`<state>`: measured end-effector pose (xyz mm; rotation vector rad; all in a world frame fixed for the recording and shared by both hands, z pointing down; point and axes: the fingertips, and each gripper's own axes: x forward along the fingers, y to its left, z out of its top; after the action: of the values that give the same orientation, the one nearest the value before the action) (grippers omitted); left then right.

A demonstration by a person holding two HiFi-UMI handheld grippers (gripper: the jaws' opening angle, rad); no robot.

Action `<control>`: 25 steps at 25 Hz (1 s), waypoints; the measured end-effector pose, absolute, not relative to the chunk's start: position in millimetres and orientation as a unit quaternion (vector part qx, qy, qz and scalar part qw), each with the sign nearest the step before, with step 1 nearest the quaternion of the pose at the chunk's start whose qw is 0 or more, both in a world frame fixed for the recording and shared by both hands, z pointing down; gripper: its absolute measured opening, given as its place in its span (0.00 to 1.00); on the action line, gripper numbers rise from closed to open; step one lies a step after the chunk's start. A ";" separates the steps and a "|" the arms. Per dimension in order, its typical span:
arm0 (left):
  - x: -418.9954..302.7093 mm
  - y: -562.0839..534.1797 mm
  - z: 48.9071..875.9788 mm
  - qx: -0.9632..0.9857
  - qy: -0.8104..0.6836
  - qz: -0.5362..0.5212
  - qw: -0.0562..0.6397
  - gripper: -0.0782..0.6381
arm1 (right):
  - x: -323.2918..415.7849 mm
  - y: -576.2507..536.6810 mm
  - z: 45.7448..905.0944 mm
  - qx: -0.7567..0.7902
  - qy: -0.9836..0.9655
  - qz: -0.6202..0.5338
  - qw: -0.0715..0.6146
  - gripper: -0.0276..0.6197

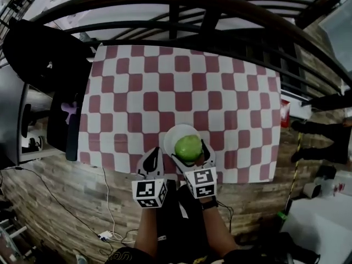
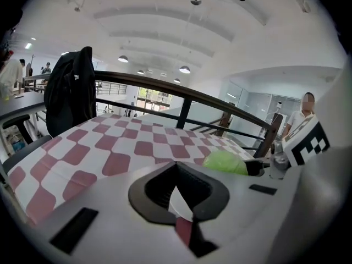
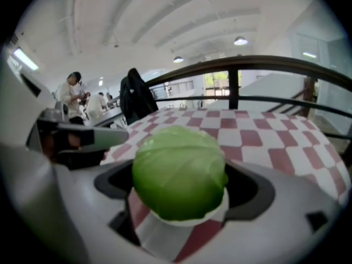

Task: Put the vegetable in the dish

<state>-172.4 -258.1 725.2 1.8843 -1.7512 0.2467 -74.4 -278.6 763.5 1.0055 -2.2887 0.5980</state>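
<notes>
Checkered red-and-white tabletop (image 1: 181,92) beside a dark railing (image 1: 220,10), wood floor (image 1: 55,202) below, black jacket (image 1: 44,54) on a chair at the left. White dish (image 1: 169,137) sits near the tabletop's near edge. Right claw (image 1: 190,153) has its jaws spread wide, one on each side of the green cabbage (image 1: 188,146), gripping it right over the dish. Cannot tell if the cabbage rests on the dish. Left claw (image 1: 153,157) sits just left of the dish, jaws drawn nearly together, holding nothing.
</notes>
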 end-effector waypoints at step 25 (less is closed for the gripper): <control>-162.5 -257.9 739.0 0.712 -0.626 0.099 0.302 0.13 | -85.2 -278.5 833.8 0.360 -0.814 0.232 0.393 0.85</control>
<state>-162.5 -257.9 739.0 1.8893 -1.6606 0.2628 -85.2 -278.5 833.8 0.9126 -2.0664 0.5891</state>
